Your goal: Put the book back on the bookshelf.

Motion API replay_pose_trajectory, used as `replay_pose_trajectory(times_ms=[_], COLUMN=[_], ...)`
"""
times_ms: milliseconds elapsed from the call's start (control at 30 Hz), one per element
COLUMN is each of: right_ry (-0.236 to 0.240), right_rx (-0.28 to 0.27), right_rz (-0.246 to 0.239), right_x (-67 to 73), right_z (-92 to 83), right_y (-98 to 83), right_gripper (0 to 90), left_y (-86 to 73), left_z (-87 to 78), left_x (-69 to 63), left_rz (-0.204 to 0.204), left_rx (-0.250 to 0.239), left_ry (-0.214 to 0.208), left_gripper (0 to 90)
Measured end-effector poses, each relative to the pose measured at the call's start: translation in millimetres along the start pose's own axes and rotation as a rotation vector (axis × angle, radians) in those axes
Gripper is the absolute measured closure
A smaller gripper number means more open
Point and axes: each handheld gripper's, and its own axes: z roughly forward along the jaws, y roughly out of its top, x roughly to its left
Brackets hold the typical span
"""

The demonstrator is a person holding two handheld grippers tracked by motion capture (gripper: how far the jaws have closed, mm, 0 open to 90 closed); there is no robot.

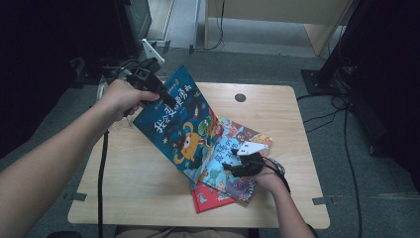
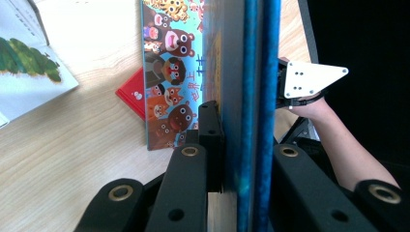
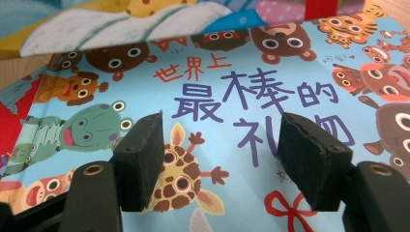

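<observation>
The dark blue picture book [image 1: 181,124] stands tilted above the tabletop [image 1: 129,183], its lower edge down on the light blue animal book [image 1: 233,158] and its upper corner lifted toward the far left. The left gripper [image 1: 151,84] is clamped on that upper corner; in the left gripper view the fingers [image 2: 212,140] press flat against the cover from both sides, the book's edge [image 2: 254,96] running straight up between them. The person's left hand [image 1: 121,96] holds this gripper just beyond the book's far left corner.

Under the blue book lies the light blue animal book, flat, with large purple and orange characters on its cover [image 3: 251,96]. Beneath that one, a red book [image 1: 210,198] sticks out at the near side.

The right gripper [image 1: 237,166] hovers low over the animal book, just right of the blue book's lower edge. Its fingers [image 3: 140,154] are spread apart with nothing between them, the cover showing below through the gap. A white book [image 2: 29,63] with a green caterpillar lies on the tabletop, well apart from the blue book in the left gripper view.
</observation>
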Motion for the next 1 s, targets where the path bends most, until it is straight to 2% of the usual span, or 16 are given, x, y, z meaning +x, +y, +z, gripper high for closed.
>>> replay_pose_trajectory(times_ms=[67, 100, 300, 467, 667, 1000], right_ry=[0.005, 0.008, 0.009, 0.001, 0.0, 0.001], right_rx=[-0.004, -0.009, -0.017, -0.037, -0.038, -0.038], right_rz=[0.001, -0.007, -0.007, 0.002, 0.001, -0.002], right_x=[0.1, 0.4, 0.2, 0.9, 0.8, 0.6], right_z=[0.6, 1.6, 2.3, 4.5, 4.6, 4.5], right_y=[-0.4, -1.1, -1.9, -4.3, -4.4, -4.5], right_gripper=[29.4, 25.9, 24.9, 19.3, 19.2, 19.2], left_y=[-2.3, -4.3, -11.3, -17.3, -27.2, -41.2], left_z=[-3.4, -5.9, -11.9, -16.0, -23.9, -33.9], left_x=[1.0, 1.9, 4.4, 7.4, 15.8, 28.3], left_rz=[-0.005, -0.008, -0.007, -0.005, -0.024, -0.029], left_rx=[-0.004, -0.007, -0.013, 0.003, -0.01, -0.02], left_ry=[-0.002, -0.004, -0.007, -0.003, -0.006, -0.008], left_gripper=[83.0, 83.0, 82.9, 83.0, 83.3, 83.7])
